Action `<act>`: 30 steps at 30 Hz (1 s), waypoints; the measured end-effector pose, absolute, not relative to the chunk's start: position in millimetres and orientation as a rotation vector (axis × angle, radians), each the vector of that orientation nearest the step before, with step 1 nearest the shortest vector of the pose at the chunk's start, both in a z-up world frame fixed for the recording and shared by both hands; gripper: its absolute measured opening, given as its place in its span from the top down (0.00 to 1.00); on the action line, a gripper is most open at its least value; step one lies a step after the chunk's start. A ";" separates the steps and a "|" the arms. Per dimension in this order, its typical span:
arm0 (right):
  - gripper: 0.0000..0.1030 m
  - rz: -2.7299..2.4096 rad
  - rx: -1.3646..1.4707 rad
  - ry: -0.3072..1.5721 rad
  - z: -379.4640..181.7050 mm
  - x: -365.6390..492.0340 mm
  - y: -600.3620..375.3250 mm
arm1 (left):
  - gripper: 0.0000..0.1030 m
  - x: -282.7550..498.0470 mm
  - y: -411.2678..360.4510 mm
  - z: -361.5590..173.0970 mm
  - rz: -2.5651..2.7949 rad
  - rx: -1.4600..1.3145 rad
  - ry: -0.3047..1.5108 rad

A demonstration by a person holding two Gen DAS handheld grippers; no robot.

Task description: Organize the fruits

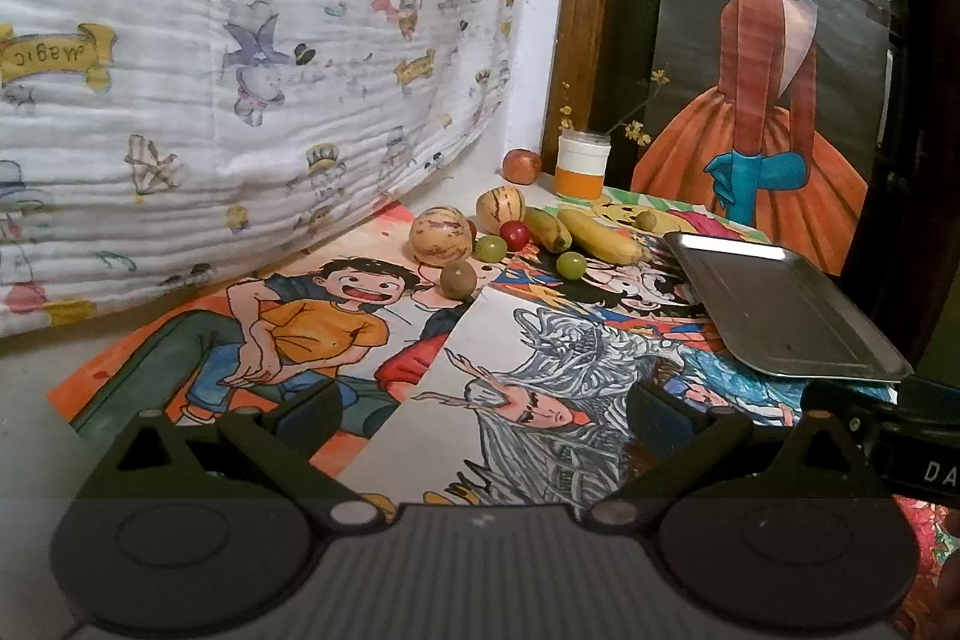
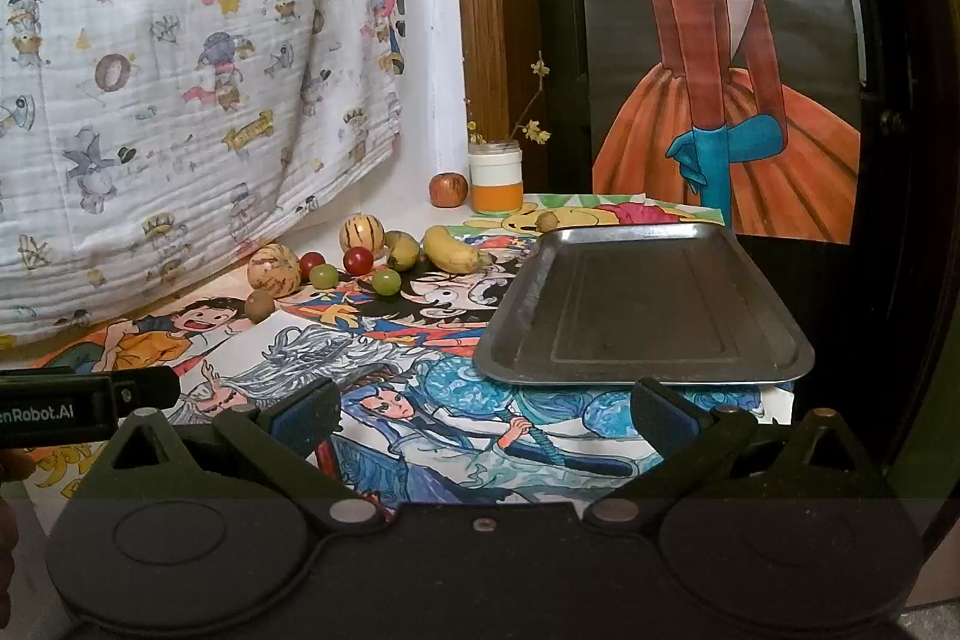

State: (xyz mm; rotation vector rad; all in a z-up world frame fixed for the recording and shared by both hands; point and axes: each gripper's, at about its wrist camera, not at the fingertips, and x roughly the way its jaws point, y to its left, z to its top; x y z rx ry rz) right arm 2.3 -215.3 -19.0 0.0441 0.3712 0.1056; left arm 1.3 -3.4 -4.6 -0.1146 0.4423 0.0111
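1. The fruits sit loose on the desk, left of the empty metal tray [image 2: 645,304].
2. The grapes [image 2: 324,275] and cherry tomatoes [image 2: 358,259] look small, smooth and easily crushed; the bananas [image 2: 450,250] are soft, best held mid-length.
3. The striped melons [image 2: 273,269] likely need the widest grip.
4. The left gripper [image 1: 483,415] and right gripper [image 2: 483,415] both have jaws spread, empty.
5. The jar [image 2: 496,177] stands beside the apple [image 2: 447,189].
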 end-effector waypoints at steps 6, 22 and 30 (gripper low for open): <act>0.00 0.104 0.046 0.373 -18.0 3.3 -215.3 | 0.00 1.4 -3.7 -4.5 0.010 -0.116 0.445; 0.00 0.101 0.056 0.382 -19.3 3.9 -216.3 | 0.00 1.4 -2.6 -5.2 0.010 -0.120 0.451; 0.00 0.103 0.056 0.384 -19.1 4.1 -216.6 | 0.00 1.6 -2.6 -4.9 0.011 -0.122 0.452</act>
